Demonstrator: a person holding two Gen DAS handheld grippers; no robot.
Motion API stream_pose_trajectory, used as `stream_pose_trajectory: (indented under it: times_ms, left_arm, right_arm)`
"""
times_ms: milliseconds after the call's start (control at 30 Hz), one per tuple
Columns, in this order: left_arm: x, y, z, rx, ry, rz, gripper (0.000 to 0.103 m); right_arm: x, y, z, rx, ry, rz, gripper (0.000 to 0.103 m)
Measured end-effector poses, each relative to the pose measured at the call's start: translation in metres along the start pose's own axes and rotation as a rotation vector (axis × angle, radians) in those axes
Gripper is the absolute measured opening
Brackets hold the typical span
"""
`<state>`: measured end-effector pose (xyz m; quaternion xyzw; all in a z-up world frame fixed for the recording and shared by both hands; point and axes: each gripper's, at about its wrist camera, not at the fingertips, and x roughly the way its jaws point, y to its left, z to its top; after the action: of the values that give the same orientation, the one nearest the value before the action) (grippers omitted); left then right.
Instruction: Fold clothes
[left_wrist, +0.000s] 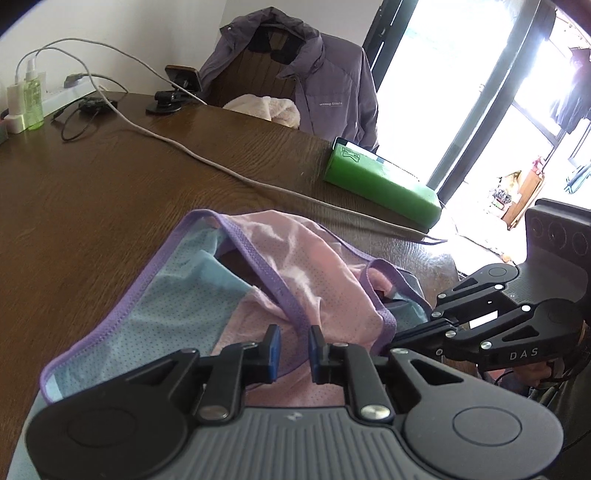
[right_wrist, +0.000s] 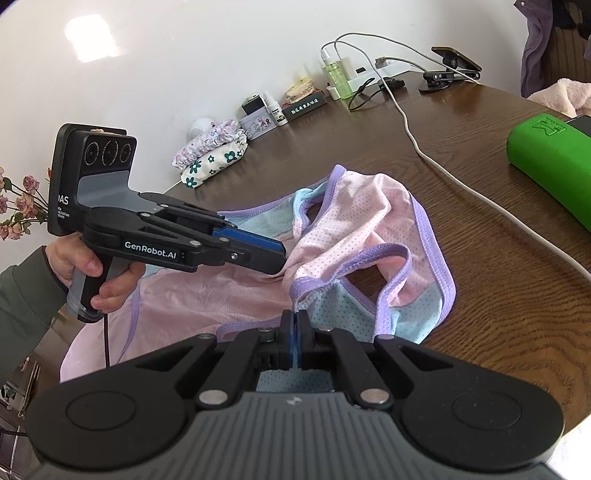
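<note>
The pink-and-blue mesh garment lies bunched on the bench, no fold finished. The right tongs are clamped on its purple hem; the left tongs stand slightly parted around pink fabric, grip uncertain.

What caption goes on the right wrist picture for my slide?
Right gripper pinches the purple-trimmed pink and blue garment on a wooden table.

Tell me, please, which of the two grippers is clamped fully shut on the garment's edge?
The right gripper, pinching the purple trim; the left gripper shows a gap.
</note>
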<state>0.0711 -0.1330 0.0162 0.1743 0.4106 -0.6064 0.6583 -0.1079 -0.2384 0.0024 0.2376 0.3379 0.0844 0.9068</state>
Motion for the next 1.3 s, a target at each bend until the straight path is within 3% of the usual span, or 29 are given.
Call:
stream_pose_trajectory:
  times_ms: [333,467,967,1300]
  left_arm:
    - [0.01,-0.001,0.007,-0.104,-0.023,0.017,0.013]
    - [0.011,-0.006,0.007,-0.105,-0.02,0.062,0.003]
    - [-0.013,-0.009,0.026,0.086,-0.025,0.118,0.001]
    - [-0.019,-0.008,0.033,0.14,-0.048,0.116,0.001]
  right_arm:
    - [-0.001,-0.002,-0.001,0.002,-0.001,0.004,0.001]
    - [-0.001,-0.003,-0.001,0.006,-0.004,0.006,0.001]
    - [-0.007,-0.003,0.001,0.01,-0.035,0.023,0.001]
    - [-0.009,0.0,0.002,-0.015,-0.061,-0.006,0.001]
